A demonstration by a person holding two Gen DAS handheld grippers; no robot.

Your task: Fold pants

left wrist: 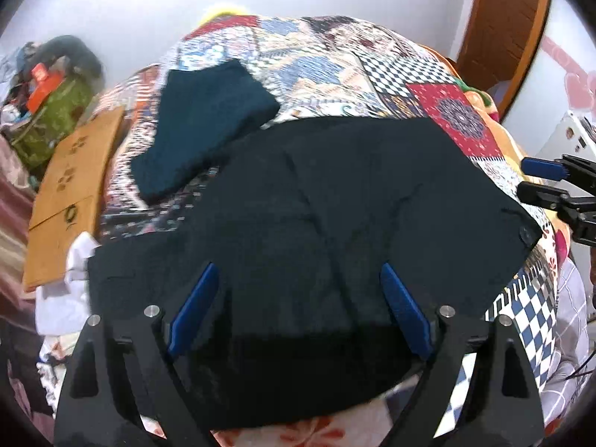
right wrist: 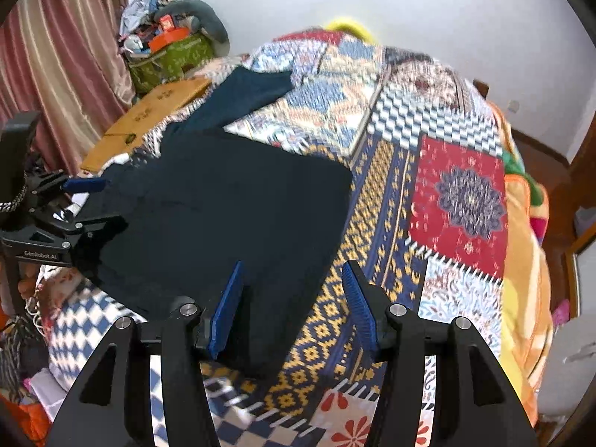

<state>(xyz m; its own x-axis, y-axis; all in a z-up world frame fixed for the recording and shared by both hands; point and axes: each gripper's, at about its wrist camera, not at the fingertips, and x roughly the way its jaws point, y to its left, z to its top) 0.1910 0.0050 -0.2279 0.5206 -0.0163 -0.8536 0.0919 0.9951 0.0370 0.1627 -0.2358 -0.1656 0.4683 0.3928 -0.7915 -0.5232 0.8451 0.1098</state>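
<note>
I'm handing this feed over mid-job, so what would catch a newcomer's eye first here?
The black pants lie folded flat across the near middle of the loud patchwork bedspread. A smaller folded dark teal garment lies just beyond them, toward the far left. Both hand-held grippers hang open over the pants, gripping nothing: the left above the middle, the right over the pants' right edge.

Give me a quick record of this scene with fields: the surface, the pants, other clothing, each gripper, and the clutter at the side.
surface: bed with a patchwork bedspread
pants: dark pants lying flat on the bedspread, partly folded
other clothing: folded dark teal garment beyond the pants
left gripper: open above the pants, nothing between the fingers
right gripper: open over the pants' edge, holding nothing
side clutter: cardboard box, green bag, pink curtain
</note>
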